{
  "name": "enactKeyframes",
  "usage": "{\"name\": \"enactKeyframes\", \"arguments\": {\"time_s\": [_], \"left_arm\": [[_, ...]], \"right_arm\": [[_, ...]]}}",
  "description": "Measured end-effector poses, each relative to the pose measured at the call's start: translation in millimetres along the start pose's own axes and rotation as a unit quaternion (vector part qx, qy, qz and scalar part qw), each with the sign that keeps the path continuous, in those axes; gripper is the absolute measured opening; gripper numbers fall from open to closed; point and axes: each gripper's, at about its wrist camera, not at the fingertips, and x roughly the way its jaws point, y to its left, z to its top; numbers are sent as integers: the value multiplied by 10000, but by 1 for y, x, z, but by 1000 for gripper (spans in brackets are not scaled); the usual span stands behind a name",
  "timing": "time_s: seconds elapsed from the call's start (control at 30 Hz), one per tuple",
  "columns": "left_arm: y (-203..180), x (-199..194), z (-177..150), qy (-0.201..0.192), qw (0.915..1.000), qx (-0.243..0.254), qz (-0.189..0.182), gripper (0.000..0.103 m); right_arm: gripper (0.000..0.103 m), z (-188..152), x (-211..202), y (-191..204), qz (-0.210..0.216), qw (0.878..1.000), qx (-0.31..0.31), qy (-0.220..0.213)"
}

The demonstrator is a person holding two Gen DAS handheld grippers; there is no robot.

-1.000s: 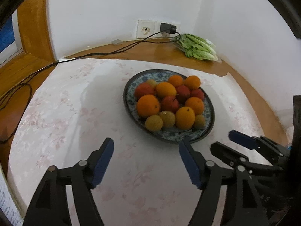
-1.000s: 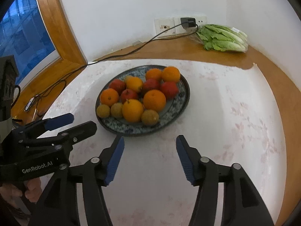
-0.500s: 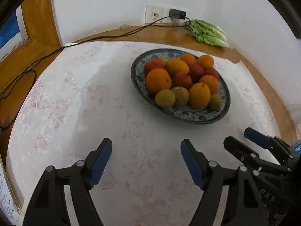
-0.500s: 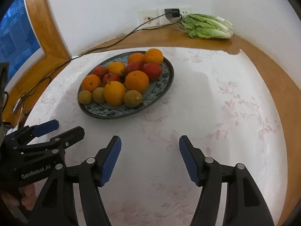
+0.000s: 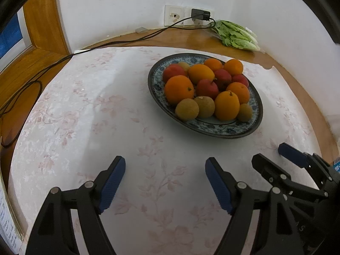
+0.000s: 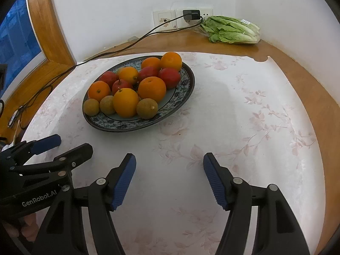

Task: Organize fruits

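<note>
A blue patterned plate (image 5: 221, 130) (image 6: 182, 97) on the floral tablecloth holds a pile of fruit: several oranges (image 5: 179, 89) (image 6: 152, 88), red apples (image 5: 207, 88) (image 6: 169, 77) and small brown-green fruits (image 5: 187, 109) (image 6: 147, 108). My left gripper (image 5: 164, 179) is open and empty over the cloth, short of the plate. My right gripper (image 6: 169, 177) is open and empty, to the right of the left one and short of the plate. Each gripper shows in the other's view (image 5: 276, 157) (image 6: 63, 146).
A bag of lettuce (image 5: 235, 35) (image 6: 231, 29) lies in the back corner on the wooden ledge. A black cable (image 5: 63, 59) (image 6: 119, 50) runs from the wall socket (image 5: 199, 14) across the ledge. A window frame (image 6: 44, 27) stands at the left.
Both grippers have pulled back from the plate over the last second. Both stay open and empty. The fruit has not moved.
</note>
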Motion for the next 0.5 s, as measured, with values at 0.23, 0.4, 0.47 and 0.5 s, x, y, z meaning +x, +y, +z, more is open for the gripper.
{"name": "enactKeyframes", "arguments": {"time_s": [0.23,0.4,0.47,0.5], "left_arm": [[1,1,0,-20,10000,53,39,81],[1,1,-1,-20,10000,55,41,81],[1,1,0,-21,10000,54,45,81],[1,1,-1,-20,10000,54,43,81]], "right_arm": [[68,0,0,0,-8,10000,-9,-5],[68,0,0,0,-11,10000,-13,-6],[68,0,0,0,-10,10000,-17,-5],[68,0,0,0,-10,10000,-15,-4]]}}
